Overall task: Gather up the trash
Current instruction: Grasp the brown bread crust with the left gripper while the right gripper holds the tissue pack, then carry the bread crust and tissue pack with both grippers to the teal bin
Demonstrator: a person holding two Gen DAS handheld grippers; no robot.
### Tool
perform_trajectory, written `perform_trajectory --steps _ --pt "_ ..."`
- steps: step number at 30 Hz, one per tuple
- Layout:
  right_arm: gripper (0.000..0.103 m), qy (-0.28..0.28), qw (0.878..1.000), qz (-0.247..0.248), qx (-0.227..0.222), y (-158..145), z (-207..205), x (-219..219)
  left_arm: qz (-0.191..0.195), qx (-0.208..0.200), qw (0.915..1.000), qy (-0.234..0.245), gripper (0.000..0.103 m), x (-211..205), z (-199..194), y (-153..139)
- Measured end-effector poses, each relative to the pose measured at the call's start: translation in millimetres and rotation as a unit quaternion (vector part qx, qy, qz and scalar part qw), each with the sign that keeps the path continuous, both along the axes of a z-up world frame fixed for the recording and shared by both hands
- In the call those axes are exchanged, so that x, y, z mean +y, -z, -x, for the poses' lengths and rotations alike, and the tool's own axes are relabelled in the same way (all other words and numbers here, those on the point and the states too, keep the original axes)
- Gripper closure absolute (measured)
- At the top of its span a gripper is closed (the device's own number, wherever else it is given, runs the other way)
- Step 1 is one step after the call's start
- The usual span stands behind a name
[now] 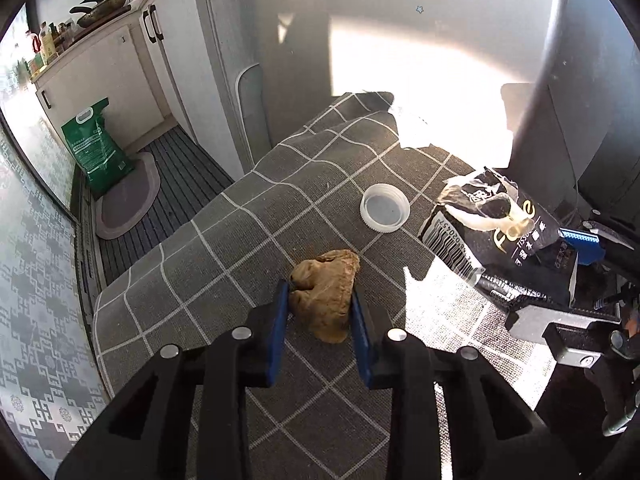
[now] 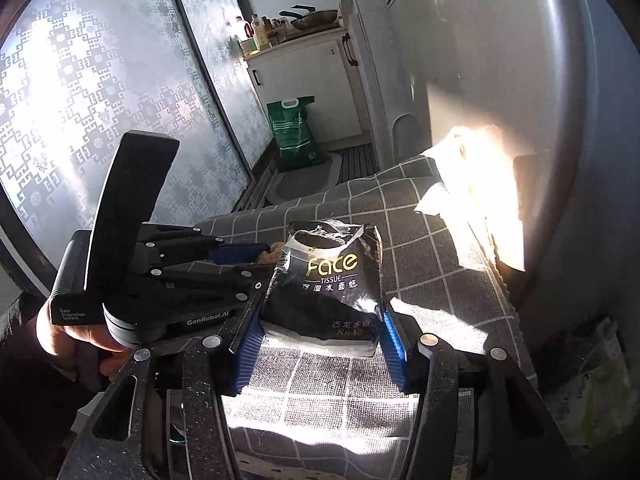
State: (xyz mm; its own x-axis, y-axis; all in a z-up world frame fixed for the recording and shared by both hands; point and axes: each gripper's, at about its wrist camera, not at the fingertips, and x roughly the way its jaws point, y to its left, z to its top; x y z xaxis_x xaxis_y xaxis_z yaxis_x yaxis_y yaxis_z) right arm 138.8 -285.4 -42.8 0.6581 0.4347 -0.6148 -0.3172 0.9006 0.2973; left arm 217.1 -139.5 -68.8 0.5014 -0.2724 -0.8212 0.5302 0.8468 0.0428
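Two grippers work one surface, a tabletop (image 1: 208, 264) covered with a grey checked cloth. Each gripper takes one item, so that two pieces of trash can be gathered in one pass.

Left gripper (image 1: 320, 312): the blue pads stand on either side of a crumpled brown paper wad (image 1: 326, 292), which lies on the cloth at the near centre. The pads appear to touch its flanks, so the gripper is judged clenched on the wad. The steep downward angle suits a light, irregular piece resting on cloth.

Right gripper (image 2: 320, 340): the pads bracket the lower end of a black Face tissue pack (image 2: 328, 280). The pack stands upright on the cloth at the right side, with its torn top facing up. The pads press against its sides, so the gripper is grasping the pack. The low grip leaves the opened top clear, possibly so that the pack can receive smaller trash; this is a judgement only.

A hand (image 2: 76, 336) grasps the handle of the left gripper, seen in the right wrist view.

Count of trash on the tabletop:
- brown paper wad: one
- black tissue pack: one
- white plastic lid (image 1: 385, 208): one, lying open side up, beyond the wad and left of the pack, untouched
- white paper piece (image 2: 434, 198): one, at the far right edge in strong sunlight; its nature is unclear

Away from the tabletop, one green sack (image 1: 98, 148) stands on the floor at the far left.
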Motion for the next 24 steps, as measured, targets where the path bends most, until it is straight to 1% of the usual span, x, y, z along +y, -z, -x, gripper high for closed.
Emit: perform_trajectory --steps 3,8,15,19,24 --pt "0.05 -0.007 1.0 0.004 -0.003 -3 3 4 0.008 -0.008 0.9999 -0.011 0.072 6 8 -5" --pt "0.05 -0.019 1.0 0.006 -0.004 -7 6 14 0.033 -0.023 0.9985 -0.037 0.072 20 23 -19" --pt "0.05 -0.041 0.999 0.011 -0.021 -20 16 36 0.049 -0.042 0.9958 -0.064 0.072 45 51 -35" --pt "0.05 -0.059 0.998 0.006 -0.023 -28 18 50 0.073 -0.06 0.9909 -0.096 0.072 73 69 -48" --pt "0.05 -0.089 0.995 0.011 -0.032 -38 24 75 0.104 -0.083 0.9803 -0.146 0.072 114 93 -57"
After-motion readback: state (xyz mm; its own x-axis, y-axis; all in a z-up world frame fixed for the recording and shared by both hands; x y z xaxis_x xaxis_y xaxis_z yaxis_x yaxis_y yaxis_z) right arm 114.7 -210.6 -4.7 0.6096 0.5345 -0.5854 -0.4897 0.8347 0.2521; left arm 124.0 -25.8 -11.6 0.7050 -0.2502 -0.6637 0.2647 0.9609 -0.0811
